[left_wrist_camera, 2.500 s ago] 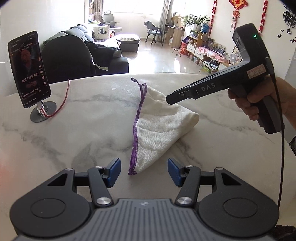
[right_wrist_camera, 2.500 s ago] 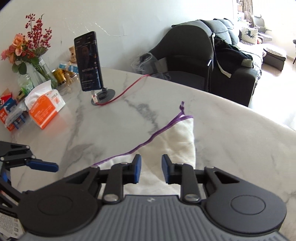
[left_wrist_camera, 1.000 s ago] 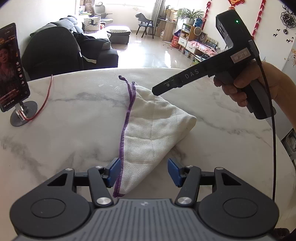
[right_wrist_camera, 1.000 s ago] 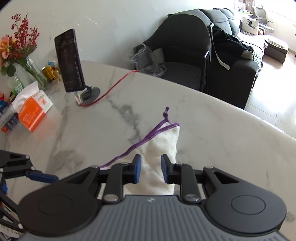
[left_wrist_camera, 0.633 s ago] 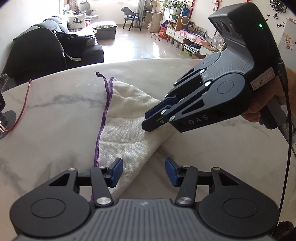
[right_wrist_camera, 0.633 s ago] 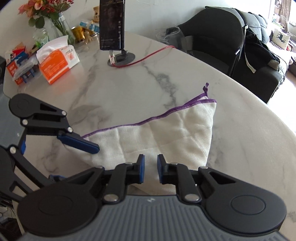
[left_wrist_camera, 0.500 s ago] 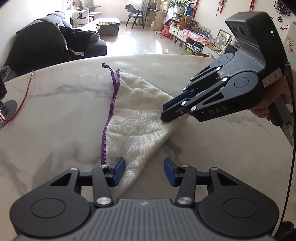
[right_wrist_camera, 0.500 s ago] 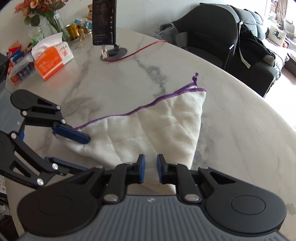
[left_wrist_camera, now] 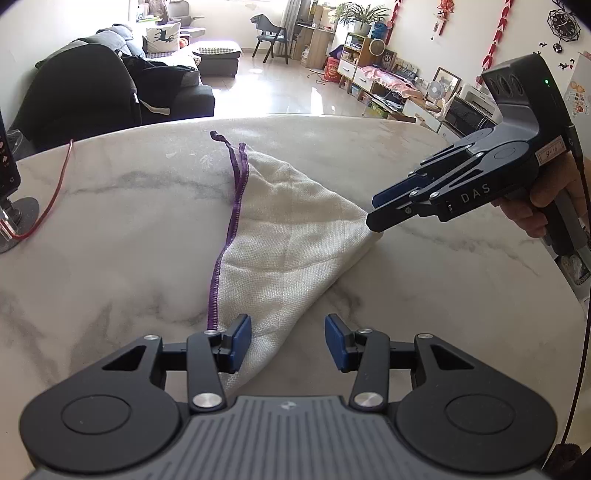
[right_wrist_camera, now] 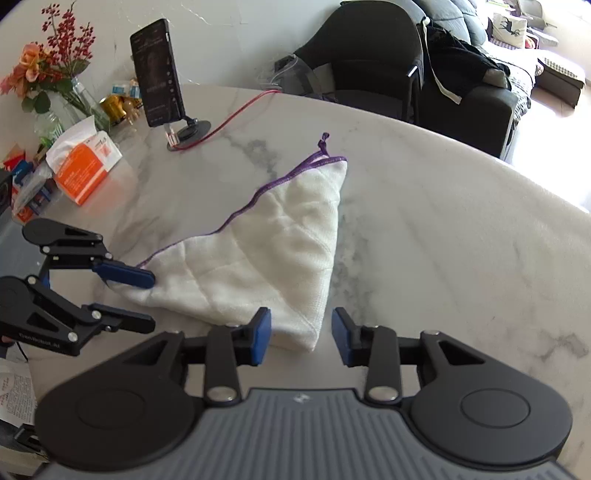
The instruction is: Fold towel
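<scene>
Marble table (left_wrist_camera: pixel 110 229) is slick, so the towel (left_wrist_camera: pixel 288 251), lying flat mid-table folded into a triangle w/ the purple hem along one side, could skid instead of creasing imo. Left gripper (left_wrist_camera: pixel 288 343) is wide open around the near corner, holding nothing. Right gripper (right_wrist_camera: pixel 301 336) is also spread, empty, at the other corner. One-layer pinch = the fold peels apart.

I see a bright living room behind the marble bench (left_wrist_camera: pixel 110 236): dark sofa (left_wrist_camera: pixel 92 92), glossy floor (left_wrist_camera: pixel 266 85), shelves (left_wrist_camera: pixel 354 70) by the white wall, red hangings (left_wrist_camera: pixel 496 33).
</scene>
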Motion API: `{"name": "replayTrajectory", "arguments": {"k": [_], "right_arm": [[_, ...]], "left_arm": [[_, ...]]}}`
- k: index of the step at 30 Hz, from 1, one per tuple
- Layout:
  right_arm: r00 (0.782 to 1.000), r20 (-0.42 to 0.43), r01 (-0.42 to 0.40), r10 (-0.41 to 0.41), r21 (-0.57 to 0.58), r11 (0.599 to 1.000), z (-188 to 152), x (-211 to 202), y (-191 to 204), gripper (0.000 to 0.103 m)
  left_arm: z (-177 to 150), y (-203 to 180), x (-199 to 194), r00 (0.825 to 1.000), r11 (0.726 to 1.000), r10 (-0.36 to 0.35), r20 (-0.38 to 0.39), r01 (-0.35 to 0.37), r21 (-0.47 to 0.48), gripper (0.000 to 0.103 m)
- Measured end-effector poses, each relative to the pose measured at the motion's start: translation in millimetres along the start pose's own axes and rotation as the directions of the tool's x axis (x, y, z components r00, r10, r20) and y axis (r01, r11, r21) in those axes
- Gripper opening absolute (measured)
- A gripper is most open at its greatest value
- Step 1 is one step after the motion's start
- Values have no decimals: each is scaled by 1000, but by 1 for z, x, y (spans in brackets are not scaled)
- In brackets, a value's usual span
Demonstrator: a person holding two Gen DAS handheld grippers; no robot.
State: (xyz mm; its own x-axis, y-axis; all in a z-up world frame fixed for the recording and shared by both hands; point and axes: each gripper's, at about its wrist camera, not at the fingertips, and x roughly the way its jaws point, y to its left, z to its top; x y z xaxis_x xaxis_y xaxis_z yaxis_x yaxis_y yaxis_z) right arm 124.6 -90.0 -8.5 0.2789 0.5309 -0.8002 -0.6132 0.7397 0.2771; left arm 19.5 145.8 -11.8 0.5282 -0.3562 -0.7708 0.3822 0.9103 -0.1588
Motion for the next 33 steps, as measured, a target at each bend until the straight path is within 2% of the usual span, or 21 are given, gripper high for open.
{"name": "replayTrajectory", "arguments": {"k": [4, 6, 8, 11, 20, 33], "right_arm": [[999, -48, -10, 13, 63, 998, 0, 11, -3, 38], [999, -44, -2, 5, 61, 998, 1, 13, 0, 31], [999, -47, 4, -2, 52, 999, 1, 15, 3, 14], [999, -41, 21, -20, 20, 1000, 0, 16, 9, 9], [999, -8, 41, -40, 15, 999, -13, -3, 14, 8], [998, -2, 68, -68, 71, 995, -64, -37, 5, 8]], "left_arm": [[1, -2, 1, 1000, 1000, 17, -16, -17, 7, 46], [0, -3, 4, 999, 1000, 27, -25, -27, 14, 46], [-2, -5, 4, 999, 999, 34, -28, -33, 19, 46], [-2, -6, 5, 999, 999, 42, -29, -41, 23, 46], [-4, -17, -1, 999, 998, 32, -29, -31, 46, 46], [-12, -59, -15, 1000, 989, -10, -14, 12, 149, 46]]}}
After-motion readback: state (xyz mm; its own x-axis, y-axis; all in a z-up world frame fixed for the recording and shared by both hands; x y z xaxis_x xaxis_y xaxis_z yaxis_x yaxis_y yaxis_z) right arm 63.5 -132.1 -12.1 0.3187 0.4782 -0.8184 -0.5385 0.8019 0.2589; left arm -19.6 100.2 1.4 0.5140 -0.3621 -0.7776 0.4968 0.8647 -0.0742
